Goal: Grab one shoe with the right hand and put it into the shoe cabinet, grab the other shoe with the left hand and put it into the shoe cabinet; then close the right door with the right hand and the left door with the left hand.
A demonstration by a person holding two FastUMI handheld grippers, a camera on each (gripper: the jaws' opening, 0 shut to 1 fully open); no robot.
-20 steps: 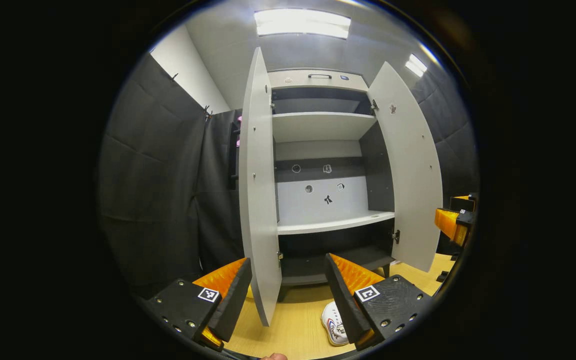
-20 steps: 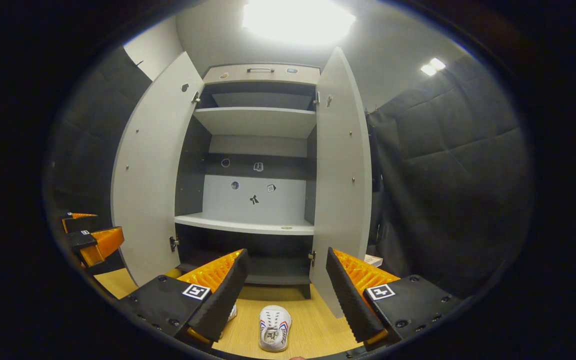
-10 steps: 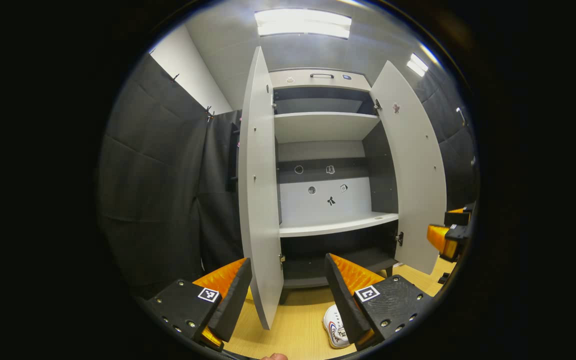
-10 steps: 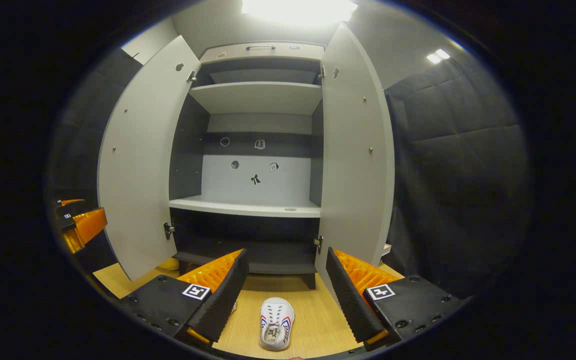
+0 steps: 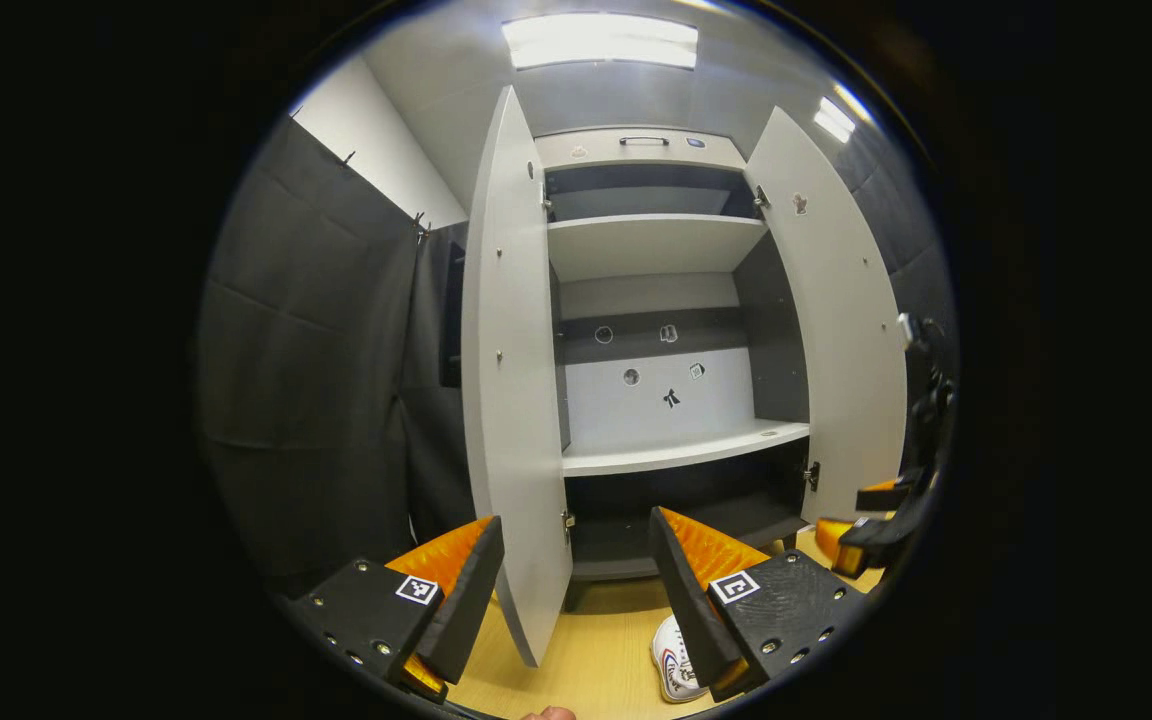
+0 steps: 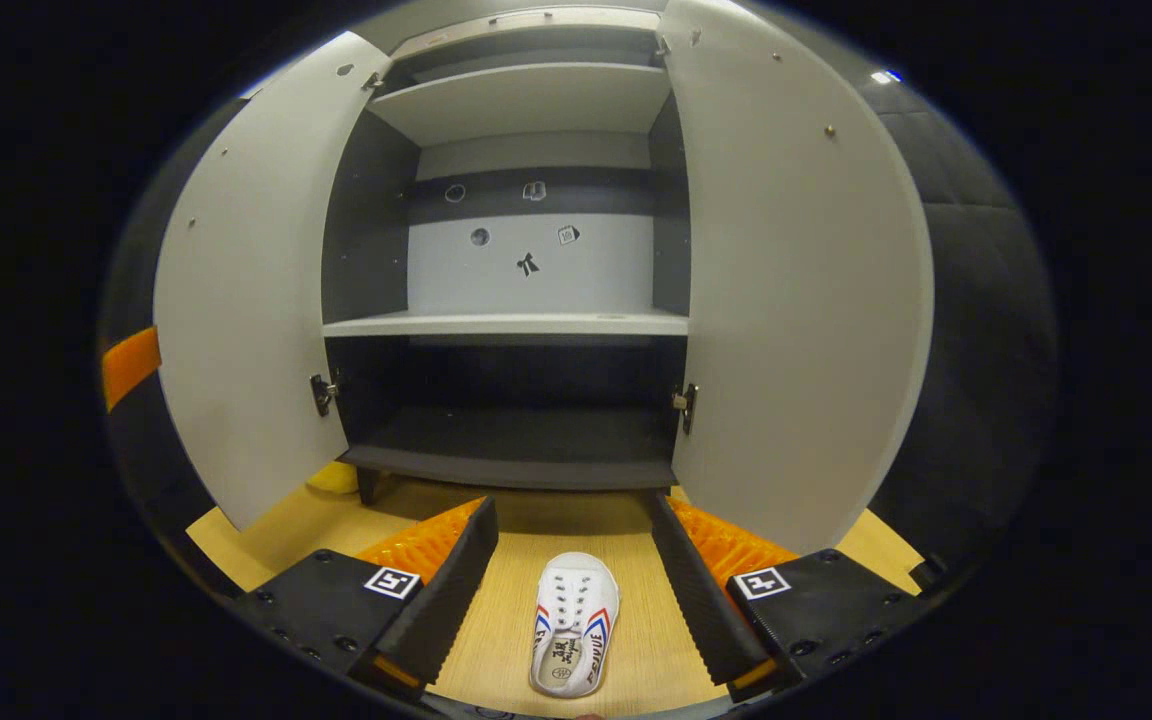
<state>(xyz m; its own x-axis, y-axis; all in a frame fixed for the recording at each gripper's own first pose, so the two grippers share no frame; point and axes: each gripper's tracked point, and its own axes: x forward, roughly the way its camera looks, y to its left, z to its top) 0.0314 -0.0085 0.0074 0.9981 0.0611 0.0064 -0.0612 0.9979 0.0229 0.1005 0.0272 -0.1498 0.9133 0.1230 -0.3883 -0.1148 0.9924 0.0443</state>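
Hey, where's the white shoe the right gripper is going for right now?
In the right gripper view, the white shoe lies on the wooden floor between the open right gripper fingers, just in front of the shoe cabinet.

Both doors of the shoe cabinet [image 6: 521, 330] stand swung out, so its front is open. In the right gripper view the left door [image 6: 246, 300] and right door [image 6: 796, 290] flank a wide gap leading to the bare bottom shelf [image 6: 516, 440] and the middle shelf [image 6: 506, 323]. The right tongs [image 6: 571, 590] are spread, with a white shoe [image 6: 574, 625] lying on the wooden floor [image 6: 636, 640] between them, touching neither. In the left gripper view the left door's edge stands close ahead of the spread left tongs [image 5: 576, 585].
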